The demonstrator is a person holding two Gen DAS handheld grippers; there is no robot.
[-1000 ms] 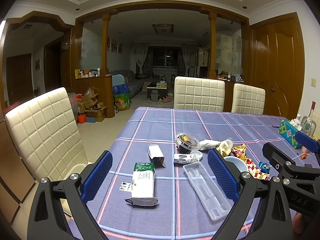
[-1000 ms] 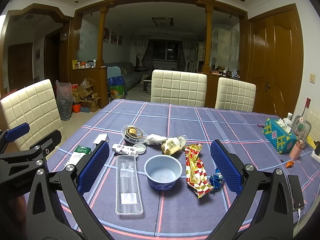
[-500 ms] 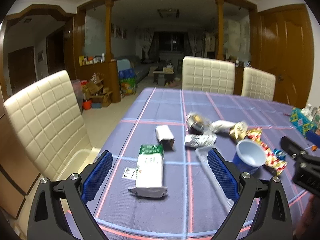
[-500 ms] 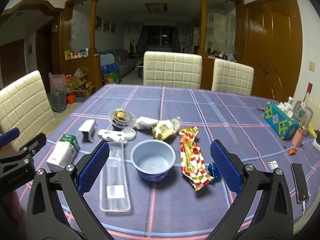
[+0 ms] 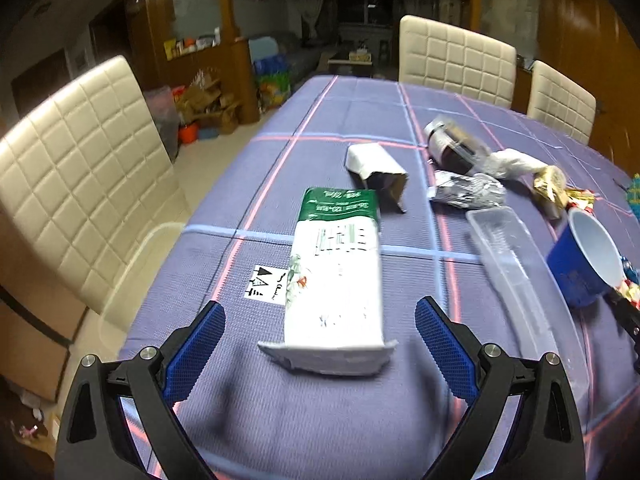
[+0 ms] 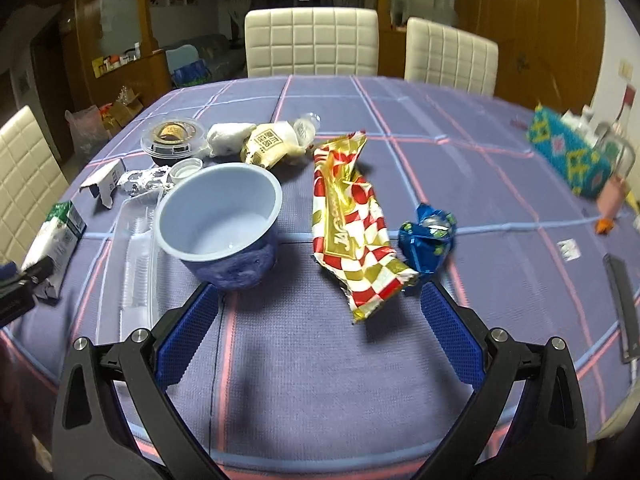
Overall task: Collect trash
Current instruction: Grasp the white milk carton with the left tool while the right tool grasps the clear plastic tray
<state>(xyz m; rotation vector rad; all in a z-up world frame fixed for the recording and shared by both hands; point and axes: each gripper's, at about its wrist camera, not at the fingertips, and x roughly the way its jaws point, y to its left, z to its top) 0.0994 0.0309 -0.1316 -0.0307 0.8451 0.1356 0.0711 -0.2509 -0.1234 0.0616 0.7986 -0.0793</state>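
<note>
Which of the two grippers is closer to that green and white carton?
Left. The left gripper is open right at the near end of the green and white carton, which lies flat. The right gripper is open further right, by the blue bowl and checkered wrapper.

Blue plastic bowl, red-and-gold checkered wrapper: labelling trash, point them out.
Blue plastic bowl (image 6: 224, 236): right wrist view, inner wall.
Red-and-gold checkered wrapper (image 6: 352, 224): right wrist view, middle of the wrapper.

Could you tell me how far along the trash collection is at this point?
Nothing looks collected yet: both grippers are open and empty. The left gripper is lined up on the green-and-white carton; the right gripper faces the blue bowl and the red-and-gold wrapper. All the table's litter remains.
</note>
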